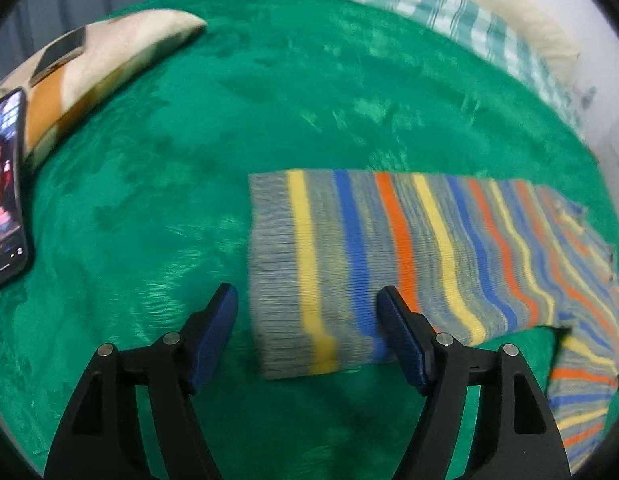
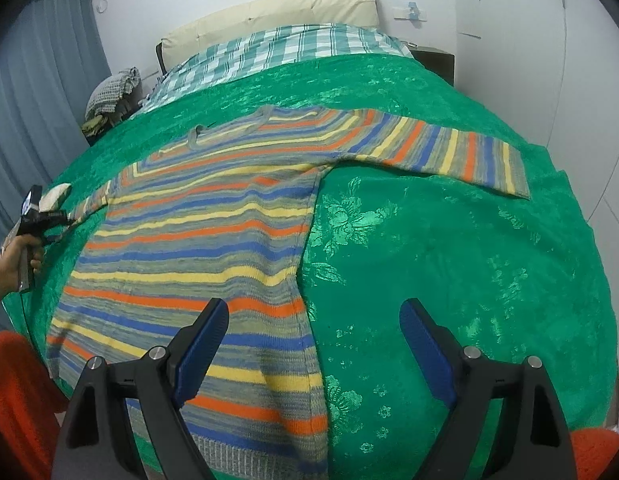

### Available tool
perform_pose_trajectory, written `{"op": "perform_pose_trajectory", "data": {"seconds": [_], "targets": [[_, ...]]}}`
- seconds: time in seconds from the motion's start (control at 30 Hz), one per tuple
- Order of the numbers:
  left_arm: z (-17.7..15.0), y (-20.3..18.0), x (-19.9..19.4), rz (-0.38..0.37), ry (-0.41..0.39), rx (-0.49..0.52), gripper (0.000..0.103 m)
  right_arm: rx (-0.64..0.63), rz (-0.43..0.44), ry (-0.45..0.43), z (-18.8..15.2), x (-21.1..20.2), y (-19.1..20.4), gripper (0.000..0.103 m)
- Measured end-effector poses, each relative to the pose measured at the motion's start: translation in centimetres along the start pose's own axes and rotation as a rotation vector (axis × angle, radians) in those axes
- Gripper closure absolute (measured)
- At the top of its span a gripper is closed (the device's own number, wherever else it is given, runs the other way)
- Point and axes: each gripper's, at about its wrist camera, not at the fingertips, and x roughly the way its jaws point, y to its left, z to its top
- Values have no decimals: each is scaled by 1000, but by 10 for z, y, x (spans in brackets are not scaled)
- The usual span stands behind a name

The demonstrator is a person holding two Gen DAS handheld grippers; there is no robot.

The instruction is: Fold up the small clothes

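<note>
With the striped sweater (image 2: 197,240) lying flat on the green bedspread (image 2: 449,260), sleeves out, I am at the start of folding: both my left gripper (image 1: 307,312) and right gripper (image 2: 313,332) have jaws released, empty, so next I must grasp a sleeve cuff (image 1: 277,272) and carry it across the sweater's body.

A sweater (image 2: 197,248) striped orange, blue, yellow and grey lies on a green floral-patterned blanket (image 2: 449,260).

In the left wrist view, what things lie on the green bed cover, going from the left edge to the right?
phone → patterned pillow → cuff end of the striped sweater sleeve → rest of the sleeve. All of them rest on the green bed cover.
</note>
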Motion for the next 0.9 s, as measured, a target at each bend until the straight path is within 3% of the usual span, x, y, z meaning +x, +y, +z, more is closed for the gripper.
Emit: {"op": "perform_pose_trajectory", "data": {"seconds": [0.07, 0.17, 0.33, 0.43, 0.5, 0.57, 0.7, 0.9], "targets": [[-5, 10, -8, 42, 3, 7, 25, -4, -4, -2, 0, 0, 0, 16], [-17, 27, -33, 45, -17, -34, 22, 0, -5, -5, 0, -1, -1, 16], [-56, 33, -63, -117, -25, -95, 19, 27, -13, -22, 2, -4, -5, 16], [-89, 6, -70, -233, -12, -35, 14, 47, -21, -29, 2, -6, -9, 16], [-105, -10, -71, -259, -7, 10, 10, 56, -24, -30, 2, -7, -11, 16], [-122, -22, -68, -244, -29, 66, 6, 62, -29, -33, 1, -9, -12, 16], [-142, -38, -59, -145, -81, 219, 3, 77, -36, -35, 0, -11, -16, 16], [-141, -40, -56, -133, -107, 234, 0, 135, -29, -49, 0, -14, -28, 16]]}}
